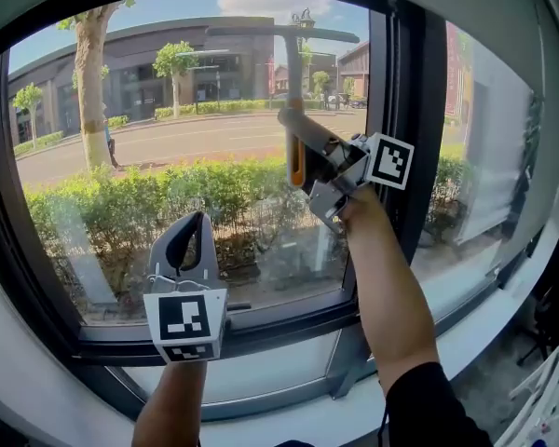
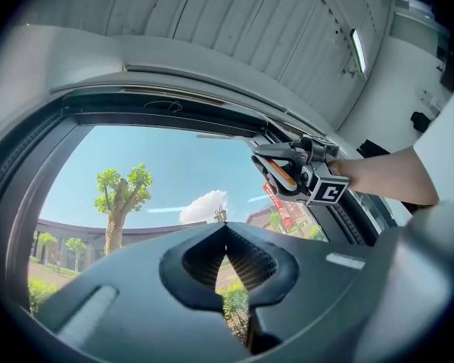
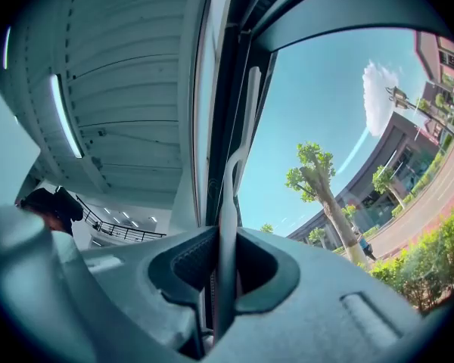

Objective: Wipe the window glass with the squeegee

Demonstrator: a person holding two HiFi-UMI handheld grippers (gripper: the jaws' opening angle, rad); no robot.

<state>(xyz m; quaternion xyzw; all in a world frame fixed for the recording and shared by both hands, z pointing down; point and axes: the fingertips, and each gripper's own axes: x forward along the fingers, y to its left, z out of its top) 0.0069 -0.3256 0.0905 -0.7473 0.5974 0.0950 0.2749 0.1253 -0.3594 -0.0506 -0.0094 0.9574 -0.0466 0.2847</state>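
**Two grippers raised at the window, one clamped on the squeegee**

Two grippers are held up in front of the window glass (image 1: 168, 147). The right gripper (image 1: 303, 142) is raised higher and is closed tight on the handle of the squeegee (image 1: 293, 82). In the right gripper view the grey handle (image 3: 227, 225) is seen pinched between the two jaws of that gripper (image 3: 225, 237). From the jaws the handle runs straight up, and the blade is spread crosswise well above the right gripper, just under the top bar of the frame. Whether the blade is pressed on the glass cannot be told.

The left gripper (image 1: 197, 220) is held lower and to the left, well apart from the squeegee. Its jaws are closed tip to tip with nothing between them (image 2: 225, 229). From it the right gripper (image 2: 276, 169) is seen up and to the right, with the orange strip of the handle showing.

Just to the right of the right gripper stands the dark frame upright (image 1: 412, 110), with a side pane beyond it. Below the left gripper runs the lower frame bar (image 1: 261, 329). Past the glass, beyond both grippers, a hedge (image 1: 102, 212), a tree (image 1: 91, 101), a road and a building are seen. Nothing is placed between the blade and the pane.
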